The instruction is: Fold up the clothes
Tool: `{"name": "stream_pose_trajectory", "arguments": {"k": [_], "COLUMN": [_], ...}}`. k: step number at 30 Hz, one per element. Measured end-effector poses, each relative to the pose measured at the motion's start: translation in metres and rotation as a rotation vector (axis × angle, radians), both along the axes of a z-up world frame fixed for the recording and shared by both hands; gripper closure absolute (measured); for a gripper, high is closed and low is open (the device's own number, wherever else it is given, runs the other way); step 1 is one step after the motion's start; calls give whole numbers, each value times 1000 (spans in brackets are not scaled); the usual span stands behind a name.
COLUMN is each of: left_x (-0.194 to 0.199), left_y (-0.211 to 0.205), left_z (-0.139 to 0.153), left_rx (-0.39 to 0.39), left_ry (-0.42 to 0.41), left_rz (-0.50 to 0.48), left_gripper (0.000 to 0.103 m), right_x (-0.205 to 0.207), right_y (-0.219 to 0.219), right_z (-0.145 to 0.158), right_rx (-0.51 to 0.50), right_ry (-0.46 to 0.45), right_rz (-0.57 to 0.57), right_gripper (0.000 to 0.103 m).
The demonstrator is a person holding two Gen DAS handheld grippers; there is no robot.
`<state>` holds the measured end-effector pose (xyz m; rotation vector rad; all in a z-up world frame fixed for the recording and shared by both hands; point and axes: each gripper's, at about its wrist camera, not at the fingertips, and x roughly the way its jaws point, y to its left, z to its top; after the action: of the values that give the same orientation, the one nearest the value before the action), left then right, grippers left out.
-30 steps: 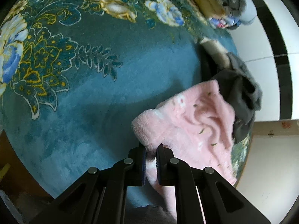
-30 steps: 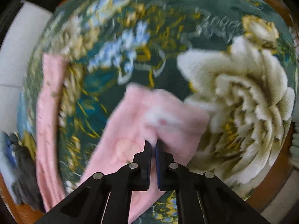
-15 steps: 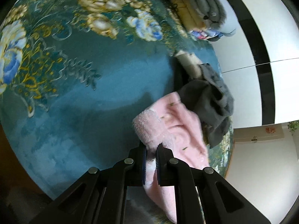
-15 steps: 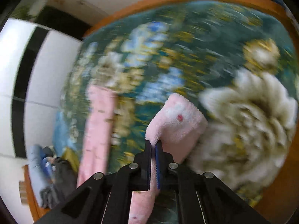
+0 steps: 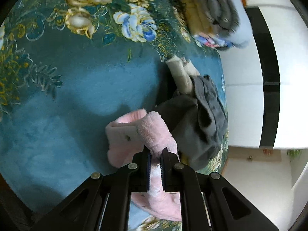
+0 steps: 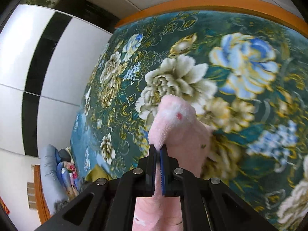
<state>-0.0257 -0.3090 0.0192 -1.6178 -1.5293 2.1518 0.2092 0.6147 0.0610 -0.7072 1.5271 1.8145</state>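
A fluffy pink garment [image 5: 138, 134] hangs bunched above the teal flowered blanket [image 5: 80, 88]. My left gripper [image 5: 155, 154] is shut on one fleecy edge of it, and the cloth drapes down under the fingers. In the right wrist view another edge of the pink garment [image 6: 173, 123] sticks up past my right gripper [image 6: 159, 151], which is shut on it, lifted well above the blanket [image 6: 240, 73]. The rest of the garment drops out of sight below both grippers.
A crumpled dark grey garment [image 5: 200, 119] with a beige piece [image 5: 181, 71] lies just right of the pink cloth. Folded clothes [image 5: 213, 17] are stacked at the far corner, also seen as the pile [image 6: 57, 171] at lower left. A white and black wardrobe [image 6: 38, 61] stands beside the bed.
Both grippers have lifted the pink garment off the blanket. The right one rose and swung, so the wardrobe and far bed edge now show. The left view shifted toward the grey garment.
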Motion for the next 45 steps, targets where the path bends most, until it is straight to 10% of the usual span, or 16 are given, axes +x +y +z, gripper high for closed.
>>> {"name": "stream_pose_trajectory", "arguments": {"k": [17,19,22,26,30,33,45], "left_x": [-47,-48,-46,-18,20,35,59], "left_y": [20,22,23,25,24,23,43], "left_z": [-53,-55,-56,-49,-63,-89,-124], "left_rx": [-5,-1,44,73,-74,-46,-56], "left_ry": [-55,-48,-29,60,-14,-104,-173], "left_rz": [108,97,70,13,7,46,68], "left_gripper": [94,92,60,53,46,46,46], "right_x": [-96,-95,-86,-54,-7,14,-13], "right_y": [22,22,21,18,12,7,3], "right_z": [-64,-64,-58,-53,-91,-132,-142], "right_rx": [-36,-25,17,78,42,-62,-34], "right_ry": [-58,-47,-3,42,-8,-9,15], "right_rz": [101,132,155,179,123,71,100], "right_gripper": [94,82,42,41,39,39,41]}}
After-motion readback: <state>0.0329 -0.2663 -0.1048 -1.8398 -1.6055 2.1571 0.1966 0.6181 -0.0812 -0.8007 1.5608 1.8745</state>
